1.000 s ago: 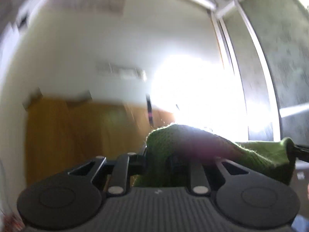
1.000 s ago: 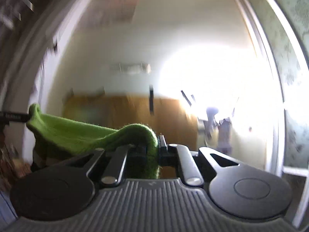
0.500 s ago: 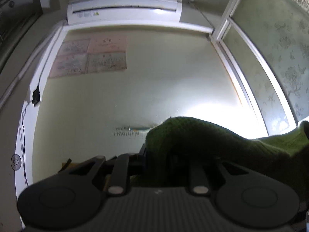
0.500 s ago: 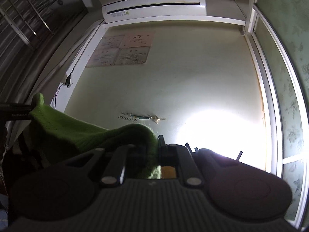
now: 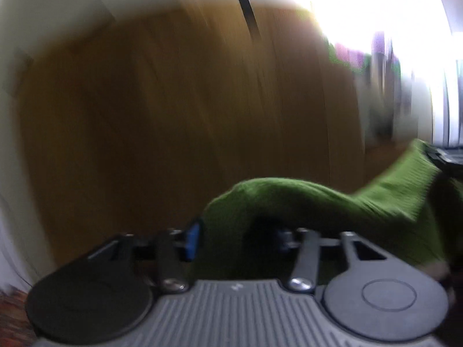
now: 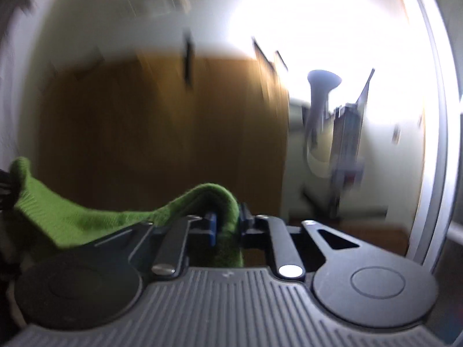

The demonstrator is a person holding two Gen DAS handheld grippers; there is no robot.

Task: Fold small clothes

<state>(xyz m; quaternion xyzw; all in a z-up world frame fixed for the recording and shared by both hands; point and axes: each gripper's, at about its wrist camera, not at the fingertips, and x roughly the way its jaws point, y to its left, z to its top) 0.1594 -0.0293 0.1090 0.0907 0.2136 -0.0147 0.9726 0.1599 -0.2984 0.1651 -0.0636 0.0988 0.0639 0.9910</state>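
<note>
A green knitted garment (image 5: 332, 205) hangs stretched in the air between my two grippers. My left gripper (image 5: 234, 231) is shut on one corner of it; the cloth bunches over the jaws and runs off to the right, where the other gripper's tip (image 5: 445, 156) pinches the far corner. In the right wrist view my right gripper (image 6: 227, 222) is shut on the other corner of the garment (image 6: 86, 217), which stretches left to the left gripper's tip (image 6: 4, 185). Both views are motion-blurred.
A brown wooden surface (image 5: 173, 110) fills the middle of both views, with a pale wall above. A bright window glares at the upper right. A grey funnel-shaped object (image 6: 321, 98) and a dark stand (image 6: 347, 144) sit to the right.
Both grippers have tipped down from facing the wall and air conditioner to facing the wooden surface. They still hold the green garment stretched between them.
</note>
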